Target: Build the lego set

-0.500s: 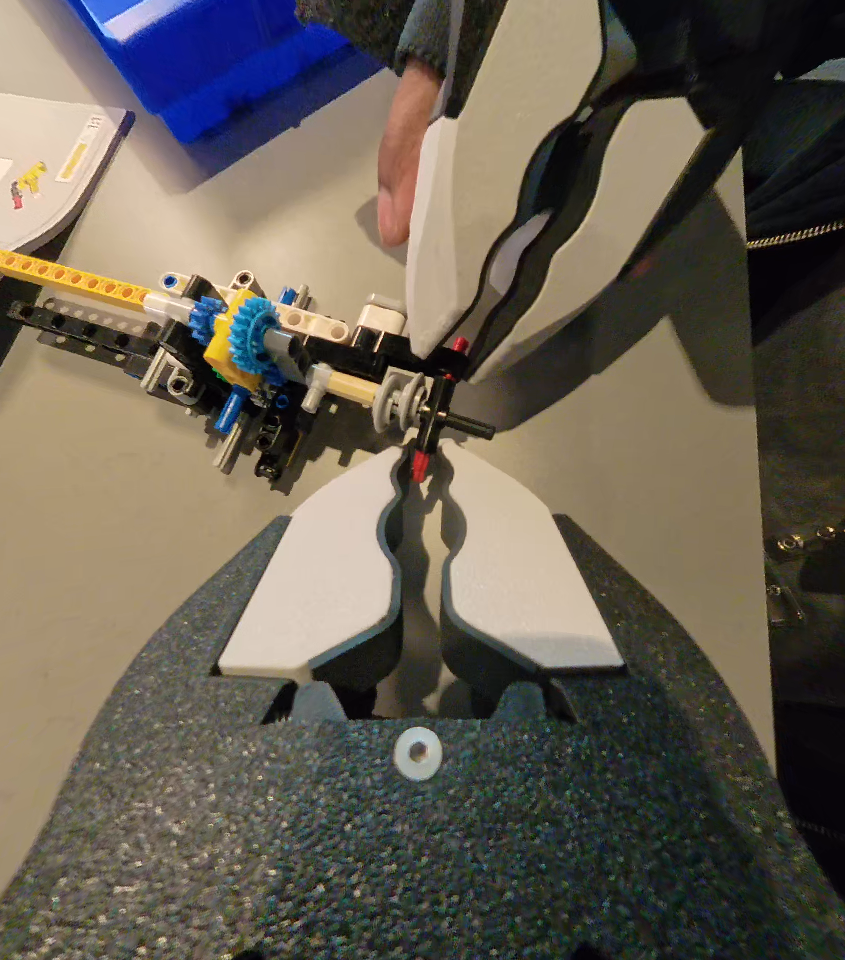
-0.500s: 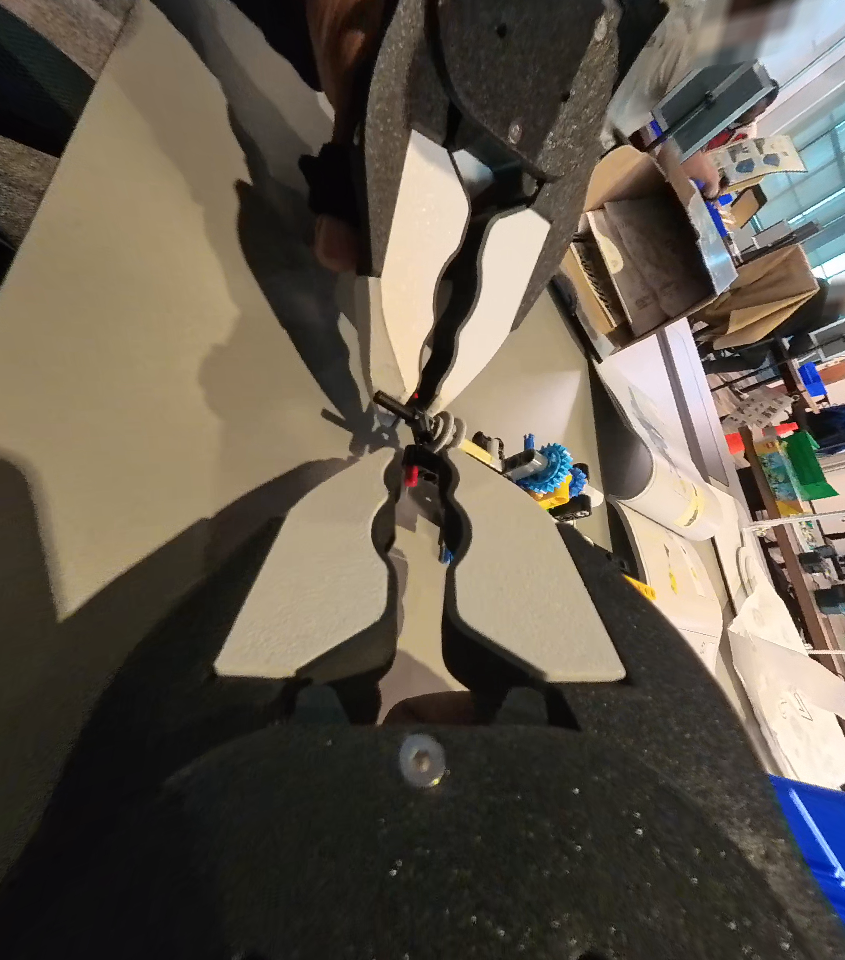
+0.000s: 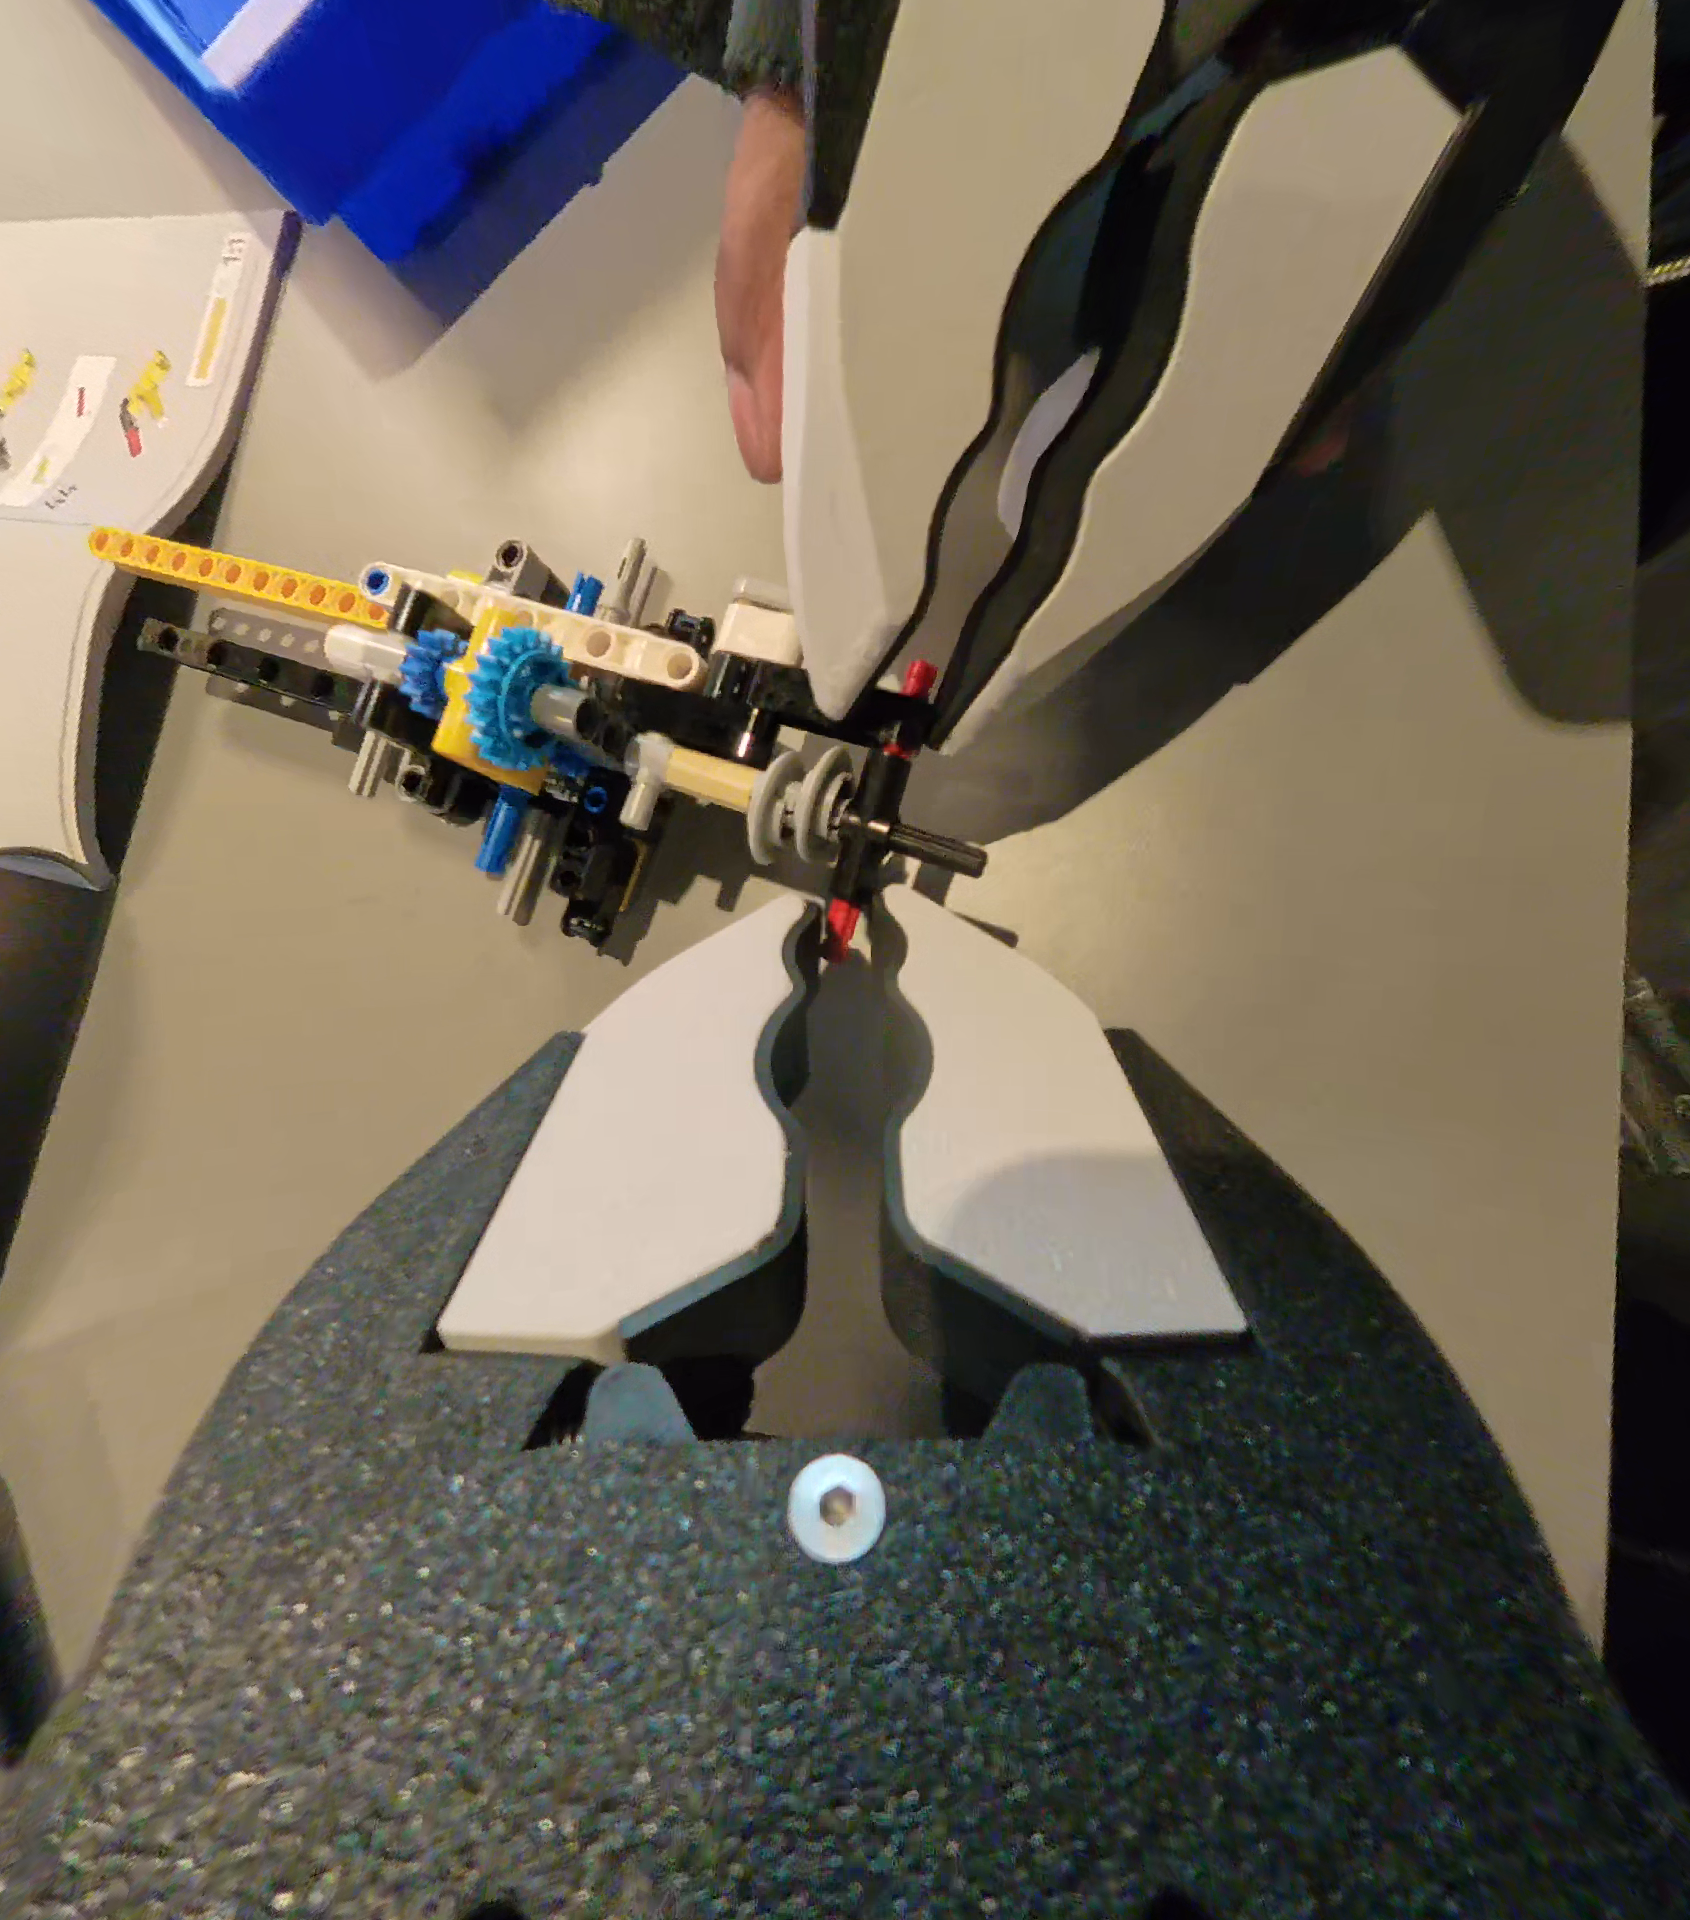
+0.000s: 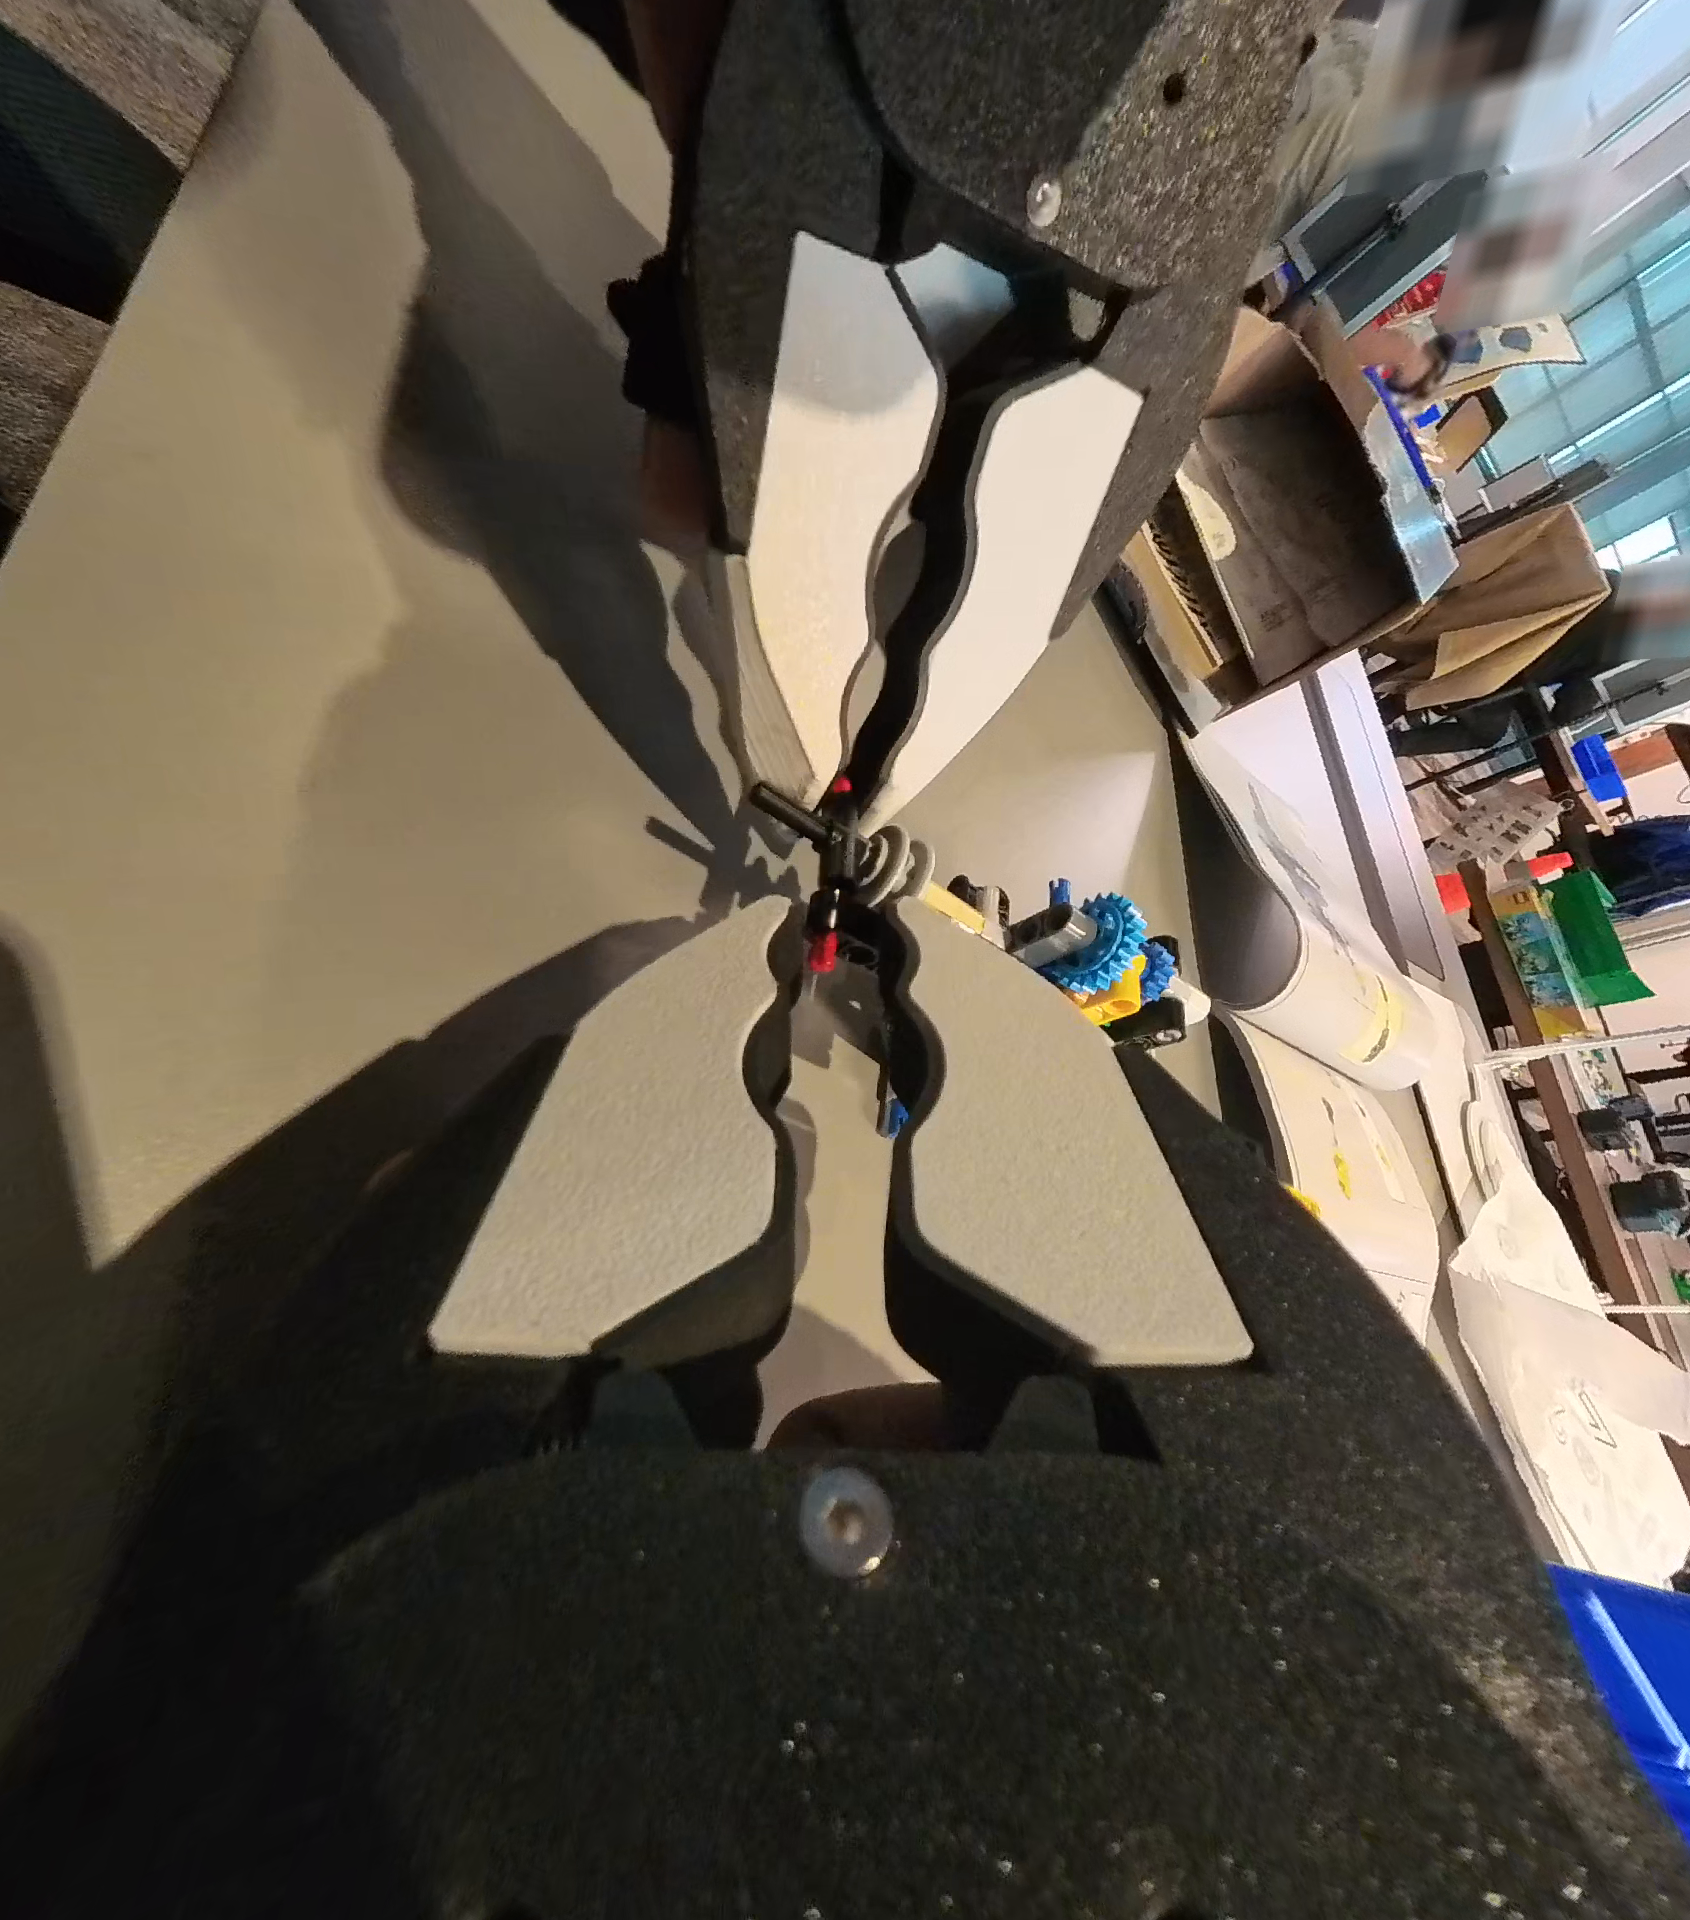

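- The lego model (image 3: pixel 550 707) lies on the grey bench (image 3: pixel 1236 1039), near an open instruction booklet (image 3: pixel 62 416) and a blue bin (image 3: pixel 425 114).
- The left tool (image 3: pixel 839 920) has its tips nearly together, pinching the red pin (image 3: pixel 841 920) at the lower end of the model's black cross piece (image 3: pixel 872 810).
- The right tool (image 4: pixel 836 940) is nearly closed on the black beam (image 4: pixel 862 951) at that same end, opposite the left tool.

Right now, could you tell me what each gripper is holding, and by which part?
Both hold the lego assembly at its black cross-piece end: the left gripper pinches the near red pin, the right gripper the far red-pinned end.
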`<state>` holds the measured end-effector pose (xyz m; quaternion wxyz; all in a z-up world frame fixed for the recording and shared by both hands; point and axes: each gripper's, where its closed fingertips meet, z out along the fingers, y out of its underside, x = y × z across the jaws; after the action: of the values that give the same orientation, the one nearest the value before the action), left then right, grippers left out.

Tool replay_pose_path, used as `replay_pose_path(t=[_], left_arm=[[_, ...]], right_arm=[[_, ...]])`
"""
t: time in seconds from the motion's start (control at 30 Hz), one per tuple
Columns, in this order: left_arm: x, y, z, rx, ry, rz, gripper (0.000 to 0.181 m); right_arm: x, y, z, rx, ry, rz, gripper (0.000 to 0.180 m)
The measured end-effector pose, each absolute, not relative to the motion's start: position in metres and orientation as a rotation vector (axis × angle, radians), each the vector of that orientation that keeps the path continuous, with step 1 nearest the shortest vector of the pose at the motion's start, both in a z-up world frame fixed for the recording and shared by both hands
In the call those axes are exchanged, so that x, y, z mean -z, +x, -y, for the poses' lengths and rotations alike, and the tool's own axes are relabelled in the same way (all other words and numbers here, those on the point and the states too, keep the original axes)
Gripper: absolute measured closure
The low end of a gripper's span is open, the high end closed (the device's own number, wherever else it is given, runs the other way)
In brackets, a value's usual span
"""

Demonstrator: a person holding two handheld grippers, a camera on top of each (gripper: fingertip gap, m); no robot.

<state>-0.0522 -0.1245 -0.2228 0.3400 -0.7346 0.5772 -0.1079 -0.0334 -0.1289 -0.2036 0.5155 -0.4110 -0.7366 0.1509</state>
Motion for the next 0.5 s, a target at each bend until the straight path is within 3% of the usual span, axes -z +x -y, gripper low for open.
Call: replay_pose_path(t=[0.5], left_arm=[[0.2216, -0.0515, 0.1257, 0.294, -1.861, -1.496, 0.172]], right_arm=[[0.205, -0.0346, 0.1302, -0.375, -0.99, 1.759, 0.165]])
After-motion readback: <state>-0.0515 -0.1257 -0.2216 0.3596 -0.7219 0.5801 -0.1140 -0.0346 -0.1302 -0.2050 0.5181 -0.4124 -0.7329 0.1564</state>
